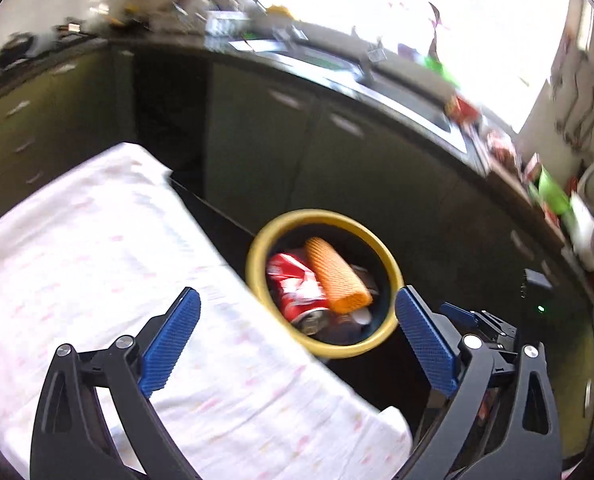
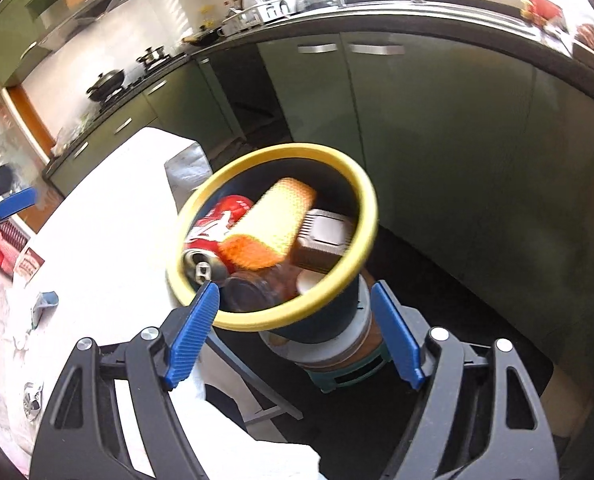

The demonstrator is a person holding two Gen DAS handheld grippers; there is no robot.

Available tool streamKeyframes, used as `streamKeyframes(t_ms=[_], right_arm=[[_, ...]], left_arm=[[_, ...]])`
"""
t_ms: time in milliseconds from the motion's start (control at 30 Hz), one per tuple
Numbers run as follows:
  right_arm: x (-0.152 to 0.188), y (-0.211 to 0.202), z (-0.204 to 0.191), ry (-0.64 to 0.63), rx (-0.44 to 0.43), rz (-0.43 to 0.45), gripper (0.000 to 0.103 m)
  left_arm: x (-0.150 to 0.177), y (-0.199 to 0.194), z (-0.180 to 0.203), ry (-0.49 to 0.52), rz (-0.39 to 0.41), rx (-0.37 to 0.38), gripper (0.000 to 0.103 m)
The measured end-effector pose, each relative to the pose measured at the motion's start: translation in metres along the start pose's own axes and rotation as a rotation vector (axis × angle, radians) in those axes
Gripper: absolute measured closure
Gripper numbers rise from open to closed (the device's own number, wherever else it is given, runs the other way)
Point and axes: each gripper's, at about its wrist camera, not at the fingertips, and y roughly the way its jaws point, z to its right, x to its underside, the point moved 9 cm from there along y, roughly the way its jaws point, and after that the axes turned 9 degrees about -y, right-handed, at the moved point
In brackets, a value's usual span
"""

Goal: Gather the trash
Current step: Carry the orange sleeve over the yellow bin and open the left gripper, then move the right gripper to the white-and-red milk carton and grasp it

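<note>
While the left gripper (image 1: 297, 332) hangs with its jaws spread wide and empty above the bin (image 1: 393, 280), the white-clothed desk (image 1: 97, 260) lies just left of that bin. Inside the bin, a red can (image 1: 293, 288) lies left of an orange roll (image 1: 337, 276). The right gripper (image 2: 297, 332) clamps the bin's dark wall, tilting it.

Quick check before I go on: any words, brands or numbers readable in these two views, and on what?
None reads clearly.
Red can in the yellow-rimmed bin: white script, too warped and cut off to read.
Red-and-white card on the white-clothed table: print too small.
Counter packets: blurred.
</note>
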Motion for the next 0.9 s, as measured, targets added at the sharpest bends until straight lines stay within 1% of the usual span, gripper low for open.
streamKeyframes(t_ms=[100, 133, 200, 267, 367, 433, 467, 567, 633, 667, 800, 900], right_arm=[[-0.007, 0.002, -0.021, -0.047, -0.014, -0.002, 0.029], [-0.009, 0.002, -0.031, -0.064, -0.024, -0.003, 0.029], [-0.016, 0.004, -0.055, -0.107, -0.064, -0.006, 0.029], [-0.024, 0.009, -0.085, -0.168, -0.111, -0.015, 0.029], [-0.035, 0.019, -0.141, -0.292, -0.185, -0.033, 0.029], [-0.041, 0.024, -0.183, -0.382, -0.243, -0.046, 0.029], [-0.043, 0.027, -0.205, -0.433, -0.274, -0.051, 0.029], [-0.052, 0.038, -0.279, -0.616, -0.371, -0.057, 0.029], [-0.055, 0.045, -0.32, -0.719, -0.428, -0.048, 0.029], [-0.058, 0.051, -0.344, -0.781, -0.461, -0.045, 0.029], [-0.065, 0.077, -0.419, -0.984, -0.579, -0.052, 0.029], [-0.071, 0.105, -0.463, -1.075, -0.664, -0.099, 0.029]], left_arm=[[0.012, -0.056, -0.048, -0.063, 0.109, -0.039, 0.005], [0.015, -0.068, -0.061, -0.078, 0.13, -0.049, 0.005], [0.027, -0.101, -0.092, -0.115, 0.197, -0.086, 0.005], [0.039, -0.129, -0.123, -0.135, 0.24, -0.14, 0.005], [0.059, -0.163, -0.167, -0.159, 0.284, -0.204, 0.005], [0.072, -0.177, -0.197, -0.161, 0.297, -0.246, 0.005], [0.079, -0.184, -0.213, -0.162, 0.303, -0.279, 0.005], [0.094, -0.193, -0.256, -0.135, 0.316, -0.387, 0.005], [0.103, -0.195, -0.279, -0.124, 0.328, -0.425, 0.005], [0.106, -0.195, -0.286, -0.128, 0.329, -0.418, 0.005], [0.117, -0.188, -0.304, -0.181, 0.333, -0.352, 0.005], [0.122, -0.183, -0.303, -0.188, 0.339, -0.304, 0.005]])
